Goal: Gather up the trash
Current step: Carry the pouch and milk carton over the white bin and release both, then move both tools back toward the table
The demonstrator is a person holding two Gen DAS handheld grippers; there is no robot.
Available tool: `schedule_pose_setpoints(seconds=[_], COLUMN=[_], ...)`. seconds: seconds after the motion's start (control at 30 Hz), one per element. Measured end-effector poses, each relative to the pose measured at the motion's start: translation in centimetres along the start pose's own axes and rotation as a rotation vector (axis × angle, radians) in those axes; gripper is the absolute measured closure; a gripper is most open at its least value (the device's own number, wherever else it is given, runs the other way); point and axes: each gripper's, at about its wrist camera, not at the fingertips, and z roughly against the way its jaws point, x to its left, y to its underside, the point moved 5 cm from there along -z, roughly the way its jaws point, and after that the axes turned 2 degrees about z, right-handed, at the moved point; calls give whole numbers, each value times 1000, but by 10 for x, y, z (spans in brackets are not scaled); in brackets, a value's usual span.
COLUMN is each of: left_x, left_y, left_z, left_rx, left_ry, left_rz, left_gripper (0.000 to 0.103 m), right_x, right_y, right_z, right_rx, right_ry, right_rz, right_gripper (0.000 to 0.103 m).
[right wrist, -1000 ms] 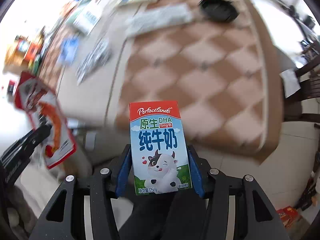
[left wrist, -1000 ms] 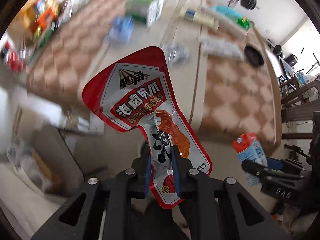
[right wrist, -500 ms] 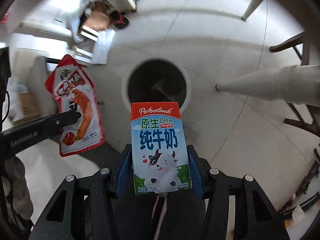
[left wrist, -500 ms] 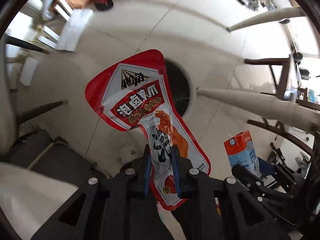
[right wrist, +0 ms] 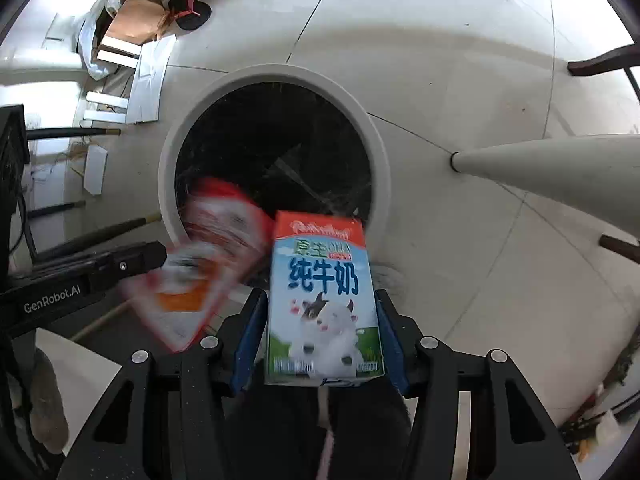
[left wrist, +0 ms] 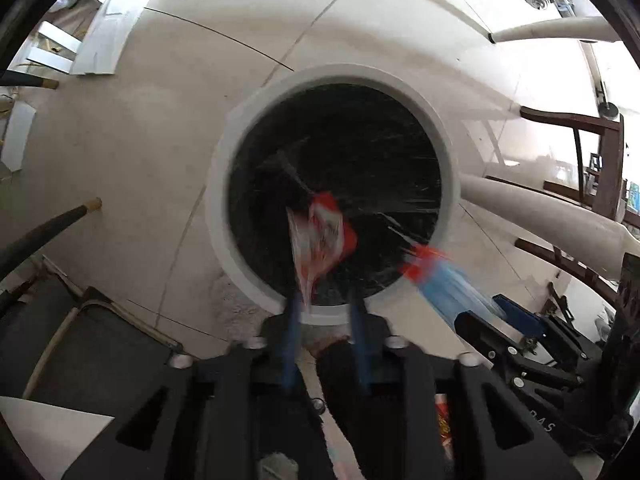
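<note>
A round white bin (left wrist: 224, 184) with a black liner stands on the floor below both grippers; it also shows in the right wrist view (right wrist: 376, 132). My left gripper (left wrist: 326, 312) is open, and the red snack wrapper (left wrist: 320, 236) falls, blurred, from it over the bin mouth. The wrapper also shows in the right wrist view (right wrist: 208, 256). My right gripper (right wrist: 320, 332) has its jaws spread a little, and the milk carton (right wrist: 322, 300) slides blurred between them. The carton shows as a blue-red streak in the left wrist view (left wrist: 444, 284).
Pale tiled floor surrounds the bin. White table legs (right wrist: 560, 168) and dark chair legs (left wrist: 576, 120) stand to the right. Cardboard and white scraps (right wrist: 132, 28) lie at the upper left. A dark stool frame (left wrist: 80, 320) is at the lower left.
Both grippers came lower over the bin. The left jaws opened and let go of the wrapper, which now falls. The carton has begun to slip from the right jaws.
</note>
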Motion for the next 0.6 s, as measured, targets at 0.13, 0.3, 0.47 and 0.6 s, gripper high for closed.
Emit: schedule_pose_setpoints(seconds=[0.13,0.3,0.47,0.6], left_x=[18,26,33,32], left_y=[4,15,35,55], left_z=[24,54,83,112], left_rx=[-71,-148,-177,-192], left_ry=[-57,-200,-256,-276], left_rz=[1,-33,-5,6], left_gripper=[20,0,0,0], right_x=[1,6,16,25], right_y=[-12,-8,1,9], right_z=[-14,0,29,56], right_rx=[-27,-51,-81,-103], right_ry=[10,89,141,143], right_rz=[-15,-14,-3,0], right_gripper=[29,1,0,0])
